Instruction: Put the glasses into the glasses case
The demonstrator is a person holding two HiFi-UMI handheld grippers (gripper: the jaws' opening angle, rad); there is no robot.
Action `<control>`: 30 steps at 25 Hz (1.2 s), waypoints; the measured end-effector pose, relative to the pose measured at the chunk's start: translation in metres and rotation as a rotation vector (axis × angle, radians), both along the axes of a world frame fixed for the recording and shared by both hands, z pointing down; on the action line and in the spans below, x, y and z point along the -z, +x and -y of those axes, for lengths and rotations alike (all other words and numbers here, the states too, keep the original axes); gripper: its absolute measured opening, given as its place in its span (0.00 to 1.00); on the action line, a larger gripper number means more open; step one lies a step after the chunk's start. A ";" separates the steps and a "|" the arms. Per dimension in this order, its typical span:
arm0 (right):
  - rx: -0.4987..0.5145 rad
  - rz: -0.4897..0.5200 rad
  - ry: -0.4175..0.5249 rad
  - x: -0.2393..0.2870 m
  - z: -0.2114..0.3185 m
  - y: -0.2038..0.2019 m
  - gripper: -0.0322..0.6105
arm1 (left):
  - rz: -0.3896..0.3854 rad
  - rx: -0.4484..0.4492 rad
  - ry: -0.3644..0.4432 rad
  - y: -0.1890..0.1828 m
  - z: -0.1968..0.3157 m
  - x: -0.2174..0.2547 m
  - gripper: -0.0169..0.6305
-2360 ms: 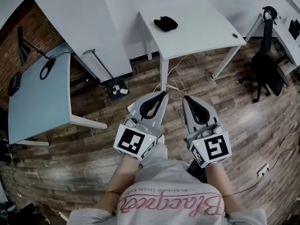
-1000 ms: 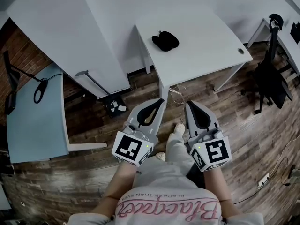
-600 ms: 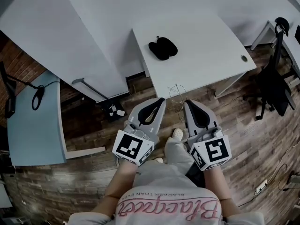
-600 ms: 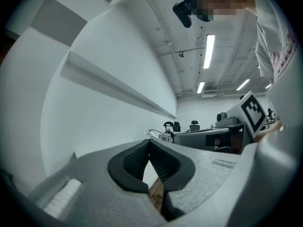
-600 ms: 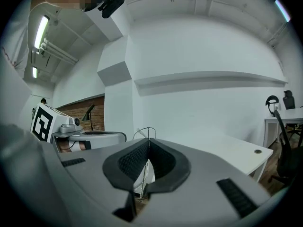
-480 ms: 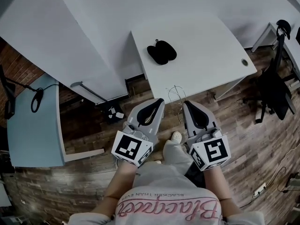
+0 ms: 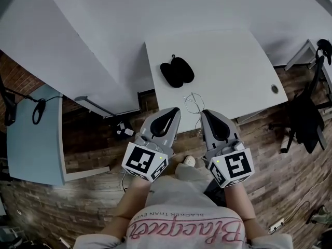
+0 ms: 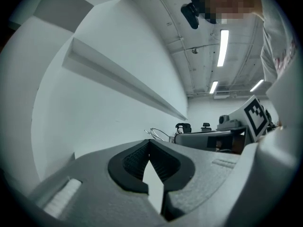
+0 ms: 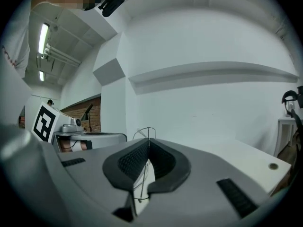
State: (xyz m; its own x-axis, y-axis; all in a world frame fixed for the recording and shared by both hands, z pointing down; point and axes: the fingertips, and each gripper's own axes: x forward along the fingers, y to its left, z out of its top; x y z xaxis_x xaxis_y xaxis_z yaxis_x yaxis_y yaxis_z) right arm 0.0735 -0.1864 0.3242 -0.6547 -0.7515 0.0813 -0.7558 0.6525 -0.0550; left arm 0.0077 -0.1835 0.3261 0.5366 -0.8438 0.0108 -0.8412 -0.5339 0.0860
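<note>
We have walked up to the tabletop [image 7: 233,61]. Over the last couple of seconds it has slid from well ahead of us to just under the claws, so the carrying part looks nearly done and the placing comes next. The right claw [image 9: 148,140] is closed on the glasses [image 7: 193,104], with a thin strand of the frame running down between its pads. The rest pokes out past the tips, above the near edge of the tabletop. They look like fine, pale wire with rounded loops, and we cannot make out any lenses. The left claw [image 8: 149,141] is closed and empty. The black case [image 7: 177,71] lies further in on the tabletop, seemingly spread open in two halves.
</note>
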 end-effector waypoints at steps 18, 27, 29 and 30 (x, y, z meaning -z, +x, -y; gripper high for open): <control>0.082 -0.006 -0.094 -0.028 0.083 -0.018 0.07 | -0.009 0.130 -0.062 -0.025 0.065 -0.019 0.03; 0.051 -0.068 -0.111 -0.046 0.143 -0.042 0.07 | 0.032 0.066 -0.069 -0.042 0.123 -0.027 0.03; 0.047 -0.087 -0.120 -0.053 0.158 -0.048 0.07 | 0.033 0.046 -0.076 -0.044 0.137 -0.031 0.03; 0.044 -0.096 -0.126 -0.057 0.165 -0.051 0.07 | 0.032 0.034 -0.080 -0.045 0.144 -0.034 0.03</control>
